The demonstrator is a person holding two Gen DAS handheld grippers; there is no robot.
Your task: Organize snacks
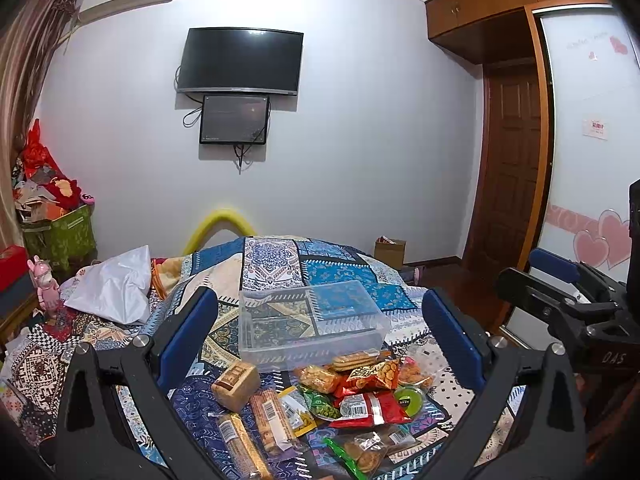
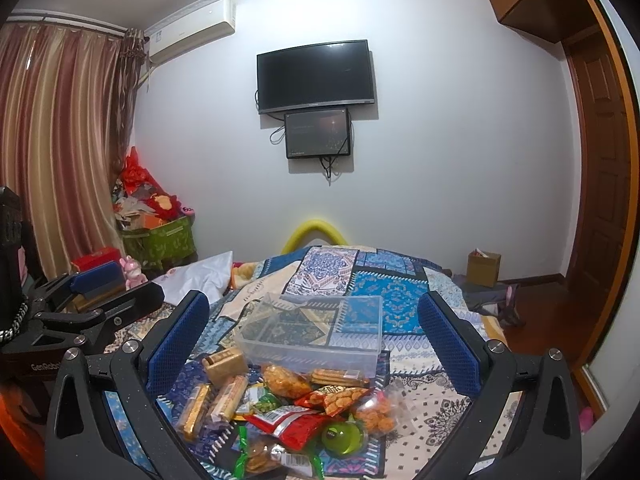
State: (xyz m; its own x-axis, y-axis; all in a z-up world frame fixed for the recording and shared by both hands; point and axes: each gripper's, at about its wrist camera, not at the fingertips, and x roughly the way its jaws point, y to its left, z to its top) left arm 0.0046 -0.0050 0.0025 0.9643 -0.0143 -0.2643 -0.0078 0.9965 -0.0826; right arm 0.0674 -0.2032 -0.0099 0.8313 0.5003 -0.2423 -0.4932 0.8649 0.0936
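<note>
Snack pile (image 1: 344, 404) lay on the patterned bedspread (image 1: 340, 276), heaped just in front of the clear plastic bin (image 1: 312, 324), with a cracker pack (image 1: 354, 360) touching the bin's near wall. Bin looked empty, so nothing seemed sorted yet.

Handling, judged from looks: mostly small film-wrapped packs, light, crinkly, slippery, likely to slide out of a shallow pinch.
- Long biscuit packs (image 1: 272, 416) seemed stiff but brittle; grip across the short width mid-length, gently.
- Red foil pack (image 1: 368, 408) and orange puffed-snack bags (image 2: 286, 380) were soft and air-filled; better to take by the crimped end seal than squash the middle.
- Tan boxy snack (image 1: 236, 384) sat apart at the pile's left edge, rigid-looking, easiest first pick, squeezed on flat sides.
- Green jelly cup (image 2: 342, 436) was round and smooth, could roll or pop out; grip across the rim.
- Packs overlapped, so lifting one might drag its neighbours.

Soft bedding underneath would give under a downward press.

Left gripper (image 1: 320, 340) was spread wide, holding nothing, above the pile. Right gripper (image 2: 314, 344) was likewise spread wide and empty, just beside it, both aimed at the bin. Beyond: white pillow (image 1: 116, 292), wall TV (image 1: 240, 60).
</note>
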